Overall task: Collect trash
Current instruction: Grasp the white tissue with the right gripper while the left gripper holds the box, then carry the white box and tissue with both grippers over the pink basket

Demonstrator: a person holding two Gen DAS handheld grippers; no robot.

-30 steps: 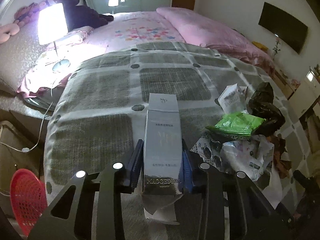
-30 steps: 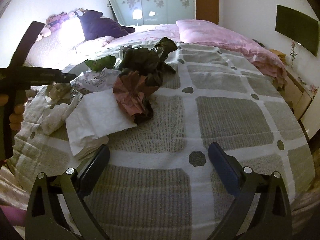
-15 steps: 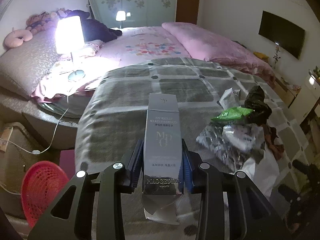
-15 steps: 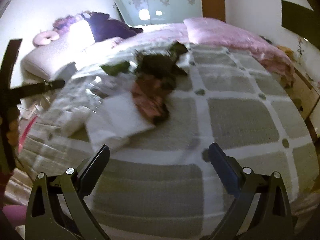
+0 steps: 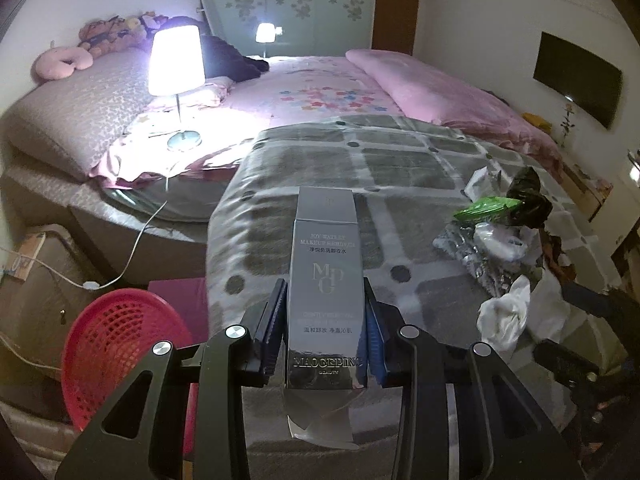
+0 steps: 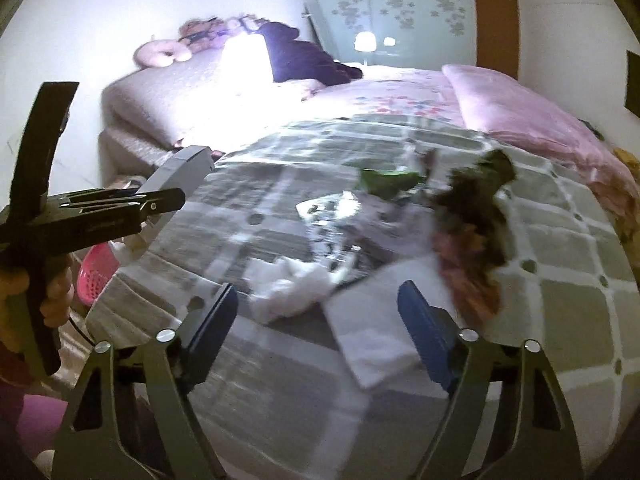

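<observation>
**Silver carton held in left gripper; right gripper empty over trash pile**

Grey-and-white checked quilt [image 5: 404, 160] covers the near end of the bed, with pink bedding [image 5: 320, 92] beyond it toward twelve o'clock. A lit lamp [image 5: 176, 60] stands at ten o'clock in the left wrist view.

A red mesh basket [image 5: 116, 344] sits on the floor beside the bed, at eight o'clock in the left wrist view, well apart from the quilt's litter.

The trash pile [image 6: 360, 240] lies on the quilt: white tissue [image 6: 292, 288], a folded white sheet [image 6: 372, 344], a clear printed wrapper [image 6: 332, 224], a green packet [image 5: 486, 208], crumpled pink paper [image 6: 468, 272] and a black bag [image 5: 528, 200]. In the left wrist view the pile lies at three o'clock; the right wrist view is motion-blurred.

The left gripper [image 5: 325, 328] is clamped on a tall silver carton [image 5: 326, 280], pads pressing both long sides, its bottom flap hanging loose below. The carton is raised above the quilt's edge.

The right gripper [image 6: 318, 320] has just been closing its jaws, yet they stand apart with nothing between the pads; it hovers above the tissue, at the pile's near edge.

The hand on the left gripper's handle shows at nine o'clock in the right wrist view.
</observation>
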